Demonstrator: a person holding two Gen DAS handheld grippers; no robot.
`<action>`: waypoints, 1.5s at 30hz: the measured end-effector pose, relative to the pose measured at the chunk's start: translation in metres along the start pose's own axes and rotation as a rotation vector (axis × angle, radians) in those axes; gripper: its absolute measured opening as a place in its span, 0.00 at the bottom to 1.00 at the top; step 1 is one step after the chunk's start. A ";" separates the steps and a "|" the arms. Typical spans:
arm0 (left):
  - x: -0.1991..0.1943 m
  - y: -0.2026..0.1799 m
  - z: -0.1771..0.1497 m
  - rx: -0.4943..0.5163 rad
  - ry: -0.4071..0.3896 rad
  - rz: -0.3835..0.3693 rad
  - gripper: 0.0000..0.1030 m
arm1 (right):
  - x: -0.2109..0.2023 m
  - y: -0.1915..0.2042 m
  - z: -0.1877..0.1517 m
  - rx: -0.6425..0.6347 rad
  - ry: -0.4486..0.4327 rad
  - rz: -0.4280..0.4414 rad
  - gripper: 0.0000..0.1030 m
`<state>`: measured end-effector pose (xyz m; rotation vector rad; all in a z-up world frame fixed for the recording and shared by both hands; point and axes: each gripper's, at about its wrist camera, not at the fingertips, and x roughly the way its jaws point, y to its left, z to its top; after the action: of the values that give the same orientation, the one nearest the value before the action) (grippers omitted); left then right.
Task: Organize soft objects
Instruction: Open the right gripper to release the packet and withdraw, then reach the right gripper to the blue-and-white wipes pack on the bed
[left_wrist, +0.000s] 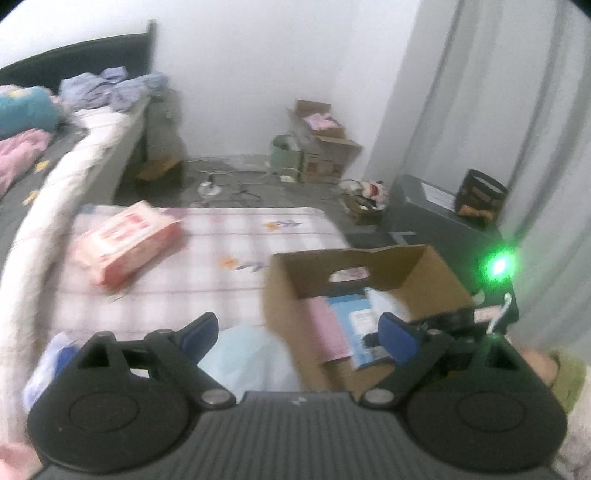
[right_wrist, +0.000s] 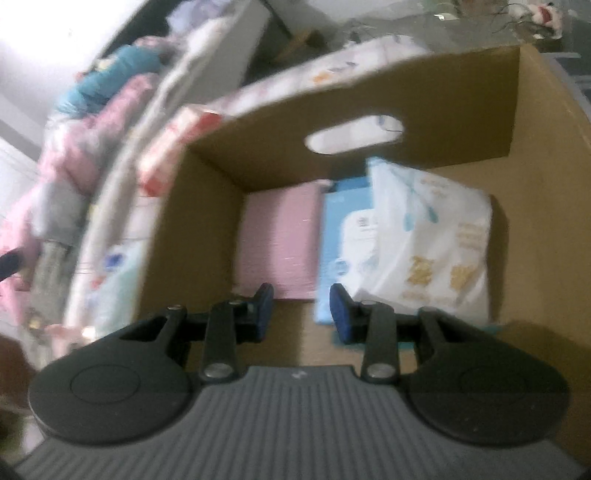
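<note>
A brown cardboard box (left_wrist: 288, 295) stands on a checked mattress (left_wrist: 236, 236). In the right wrist view the box (right_wrist: 192, 229) holds a pink pack (right_wrist: 277, 236), a light blue pack (right_wrist: 343, 229) and a white printed pack (right_wrist: 432, 240). My right gripper (right_wrist: 301, 310) is open and empty, just above the box floor in front of the packs. My left gripper (left_wrist: 299, 332) is wide open and empty, above a pale blue soft pack (left_wrist: 251, 362) lying left of the box. A red and white tissue pack (left_wrist: 125, 243) lies further left on the mattress.
A bed (left_wrist: 55, 122) with piled clothes and bedding lies at the left. Small cardboard boxes (left_wrist: 321, 144) and cables clutter the floor by the far wall. A grey unit (left_wrist: 439, 210) with a green light (left_wrist: 498, 264) stands right of the box, beside curtains.
</note>
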<state>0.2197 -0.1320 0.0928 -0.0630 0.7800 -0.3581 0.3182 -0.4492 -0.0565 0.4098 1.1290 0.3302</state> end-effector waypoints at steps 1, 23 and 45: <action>-0.005 0.008 -0.005 -0.010 -0.005 0.014 0.91 | 0.004 -0.002 0.001 0.008 0.003 -0.011 0.33; -0.079 0.104 -0.111 -0.199 -0.075 0.087 0.93 | -0.030 0.005 0.008 0.002 -0.175 -0.121 0.49; -0.141 0.155 -0.191 -0.209 -0.117 0.105 1.00 | -0.090 0.201 -0.144 -0.086 -0.230 0.292 0.62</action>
<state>0.0397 0.0758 0.0236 -0.2358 0.6998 -0.1704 0.1407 -0.2923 0.0577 0.5236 0.8275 0.5710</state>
